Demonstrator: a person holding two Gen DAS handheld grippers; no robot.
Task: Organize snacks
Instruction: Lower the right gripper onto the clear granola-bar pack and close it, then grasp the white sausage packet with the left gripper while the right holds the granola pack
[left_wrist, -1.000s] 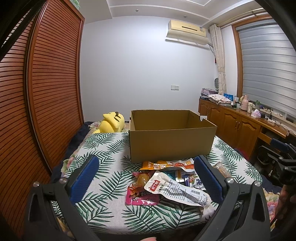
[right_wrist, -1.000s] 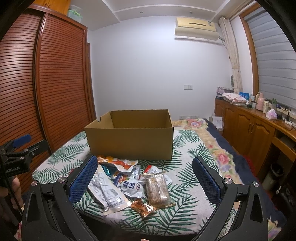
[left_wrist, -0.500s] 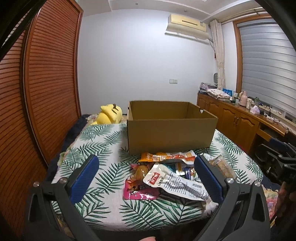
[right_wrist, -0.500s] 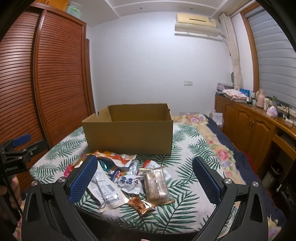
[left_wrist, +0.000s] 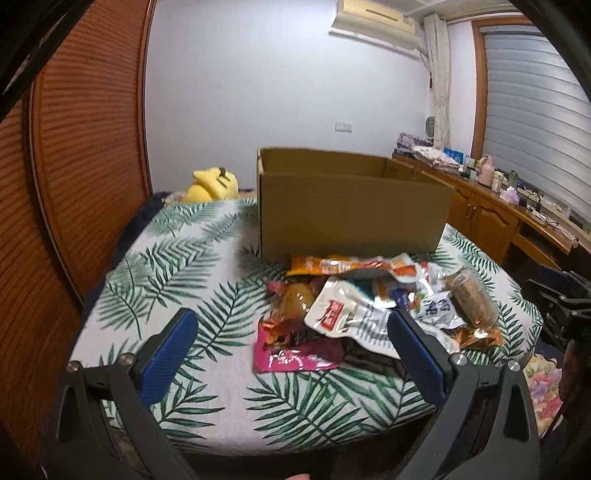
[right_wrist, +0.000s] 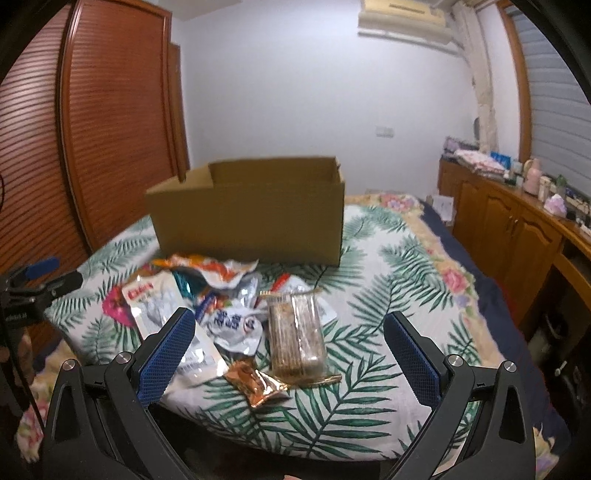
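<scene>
Two spread tools (left_wrist: 291, 347), one box (left_wrist: 351, 218)

Both tongs have come lower and closer to the bed over the last second. In the left wrist view the snack pile (left_wrist: 369, 306) now sits between the blue pads, where a second ago it lay above them, and the left tongs (left_wrist: 291, 347) are level with the pink packet (left_wrist: 295, 354). The cardboard box (left_wrist: 351, 218) looms larger, and less of its inside shows. In the right wrist view the right tongs (right_wrist: 288, 350) have closed in on the clear biscuit pack (right_wrist: 295, 328) and the small copper wrapper (right_wrist: 255, 380), which now lie between the pads.
</scene>
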